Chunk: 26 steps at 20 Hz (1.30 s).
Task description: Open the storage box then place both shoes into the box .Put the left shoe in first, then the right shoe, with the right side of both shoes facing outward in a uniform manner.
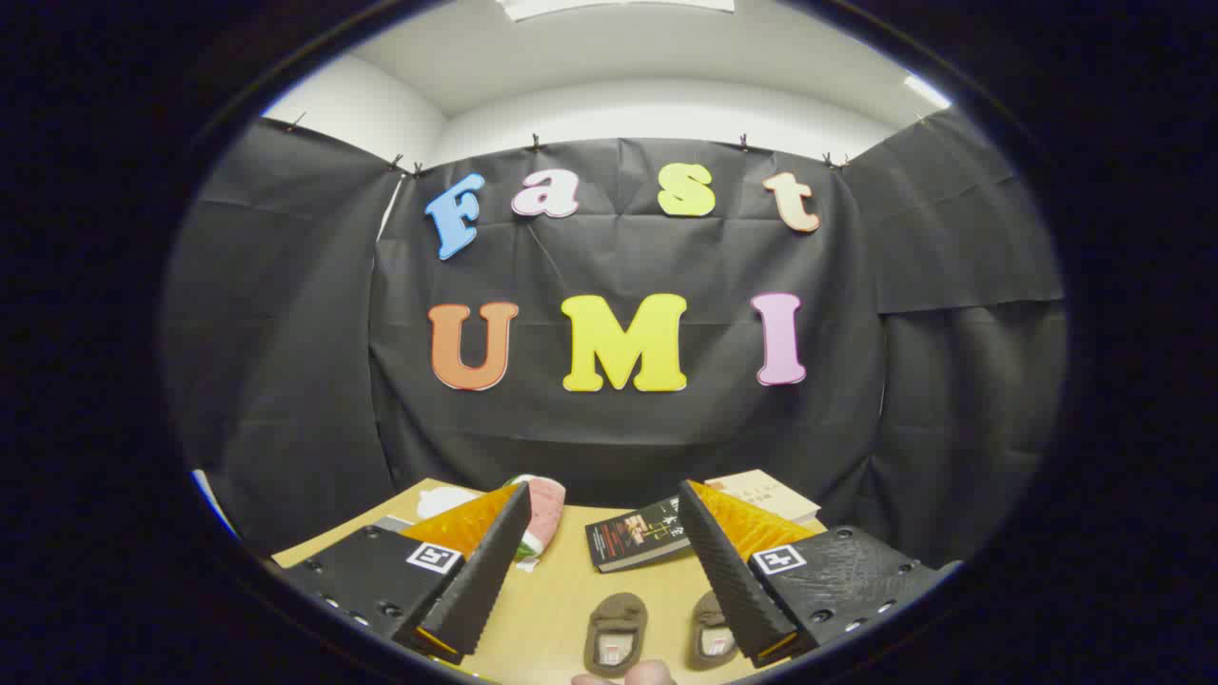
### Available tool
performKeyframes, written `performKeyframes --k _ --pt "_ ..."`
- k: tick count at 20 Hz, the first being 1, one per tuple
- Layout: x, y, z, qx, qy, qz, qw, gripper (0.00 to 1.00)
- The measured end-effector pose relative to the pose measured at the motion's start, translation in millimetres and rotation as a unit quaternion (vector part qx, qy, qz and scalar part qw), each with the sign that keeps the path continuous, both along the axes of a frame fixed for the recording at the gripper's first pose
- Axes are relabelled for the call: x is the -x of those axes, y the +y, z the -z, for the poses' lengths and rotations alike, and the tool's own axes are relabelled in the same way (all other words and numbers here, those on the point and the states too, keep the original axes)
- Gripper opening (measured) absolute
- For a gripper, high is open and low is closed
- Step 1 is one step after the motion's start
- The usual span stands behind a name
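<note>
The gripper (603, 504) hung above a pale wooden table (561, 609) with its jaws spread wide apart and nothing held between them. Down between the two fingers, close to the near edge of the table, a pair of small brown fabric shoes with pale insoles lay side by side, toes pointing away toward the booth wall: one shoe (615, 634) sat in the open gap, and the other shoe (712, 628) lay just beside it, partly tucked behind the right finger. A fingertip of a person's hand (639, 675) showed just short of the shoes. Beyond the shoes a dark-covered book (636, 535) lay flat, and a tan-covered book (766, 492) lay farther off beside it. A pink, white and green soft toy (542, 518) lay past the left finger, near a white rounded object (443, 500).
</note>
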<state>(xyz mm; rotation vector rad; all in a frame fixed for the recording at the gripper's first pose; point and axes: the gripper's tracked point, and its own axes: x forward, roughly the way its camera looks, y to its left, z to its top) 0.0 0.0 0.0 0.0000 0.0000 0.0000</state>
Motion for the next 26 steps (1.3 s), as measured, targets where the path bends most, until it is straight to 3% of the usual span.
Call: performKeyframes --k 8,17,22,26 --pt "-7.9 1.0 2.4 -0.004 0.008 0.002 1.000 0.95" --pt "-21.4 9.3 12.6 -0.013 0.022 -0.021 0.999 0.95" --pt "-32.9 24.2 40.1 -0.028 0.050 -0.053 0.997 0.95" --pt "-41.7 61.3 77.9 -0.049 0.095 -0.112 0.988 0.95"
